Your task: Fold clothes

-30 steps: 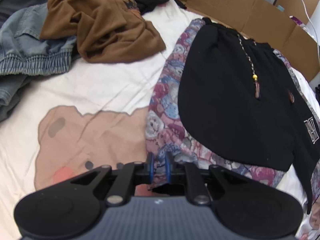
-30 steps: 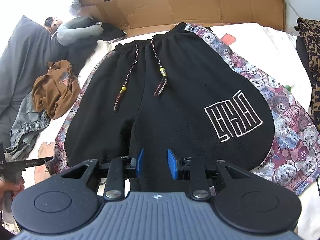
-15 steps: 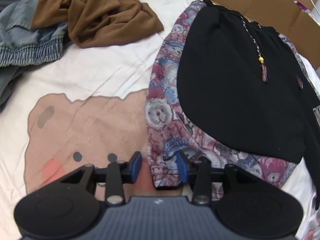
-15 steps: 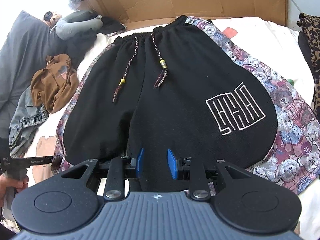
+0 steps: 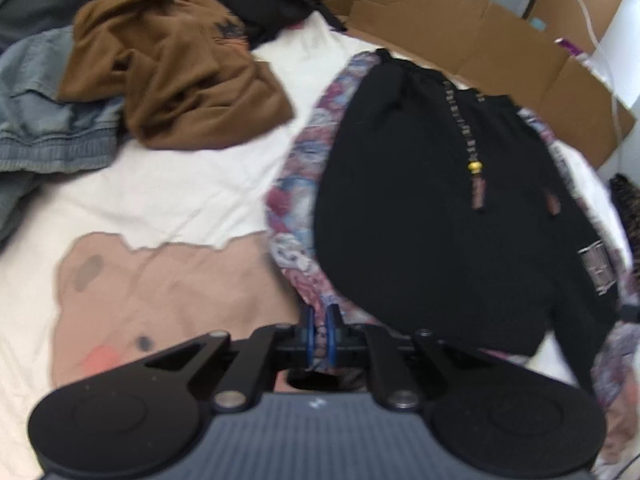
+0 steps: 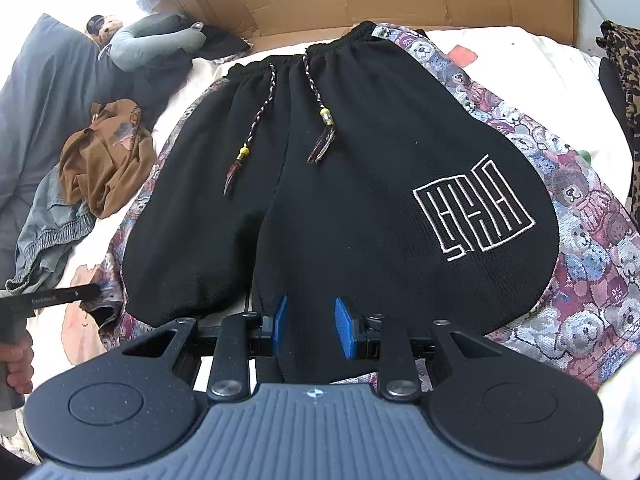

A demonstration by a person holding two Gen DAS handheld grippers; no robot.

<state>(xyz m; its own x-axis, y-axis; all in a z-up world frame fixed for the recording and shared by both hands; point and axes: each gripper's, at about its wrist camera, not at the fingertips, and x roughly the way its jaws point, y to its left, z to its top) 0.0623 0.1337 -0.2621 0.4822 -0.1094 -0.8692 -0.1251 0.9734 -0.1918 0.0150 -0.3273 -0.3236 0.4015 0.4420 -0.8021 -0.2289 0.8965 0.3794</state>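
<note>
Black knit shorts with bear-print side panels [image 6: 360, 208] lie flat on the bed; left gripper [image 5: 319, 330] fingers pinch the patterned hem, right gripper [image 6: 310, 326] fingers spread over the black hem.

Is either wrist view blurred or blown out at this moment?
Left wrist view: motion blur smears the brown garment and bear-print fabric. Right wrist view: sharp, the white emblem on the black shorts crisp, but the top-left corner is overexposed; fisheye bending in both.

No legible text; maze-like emblem [image 6: 474, 208] on shorts [image 6: 320, 184]
</note>
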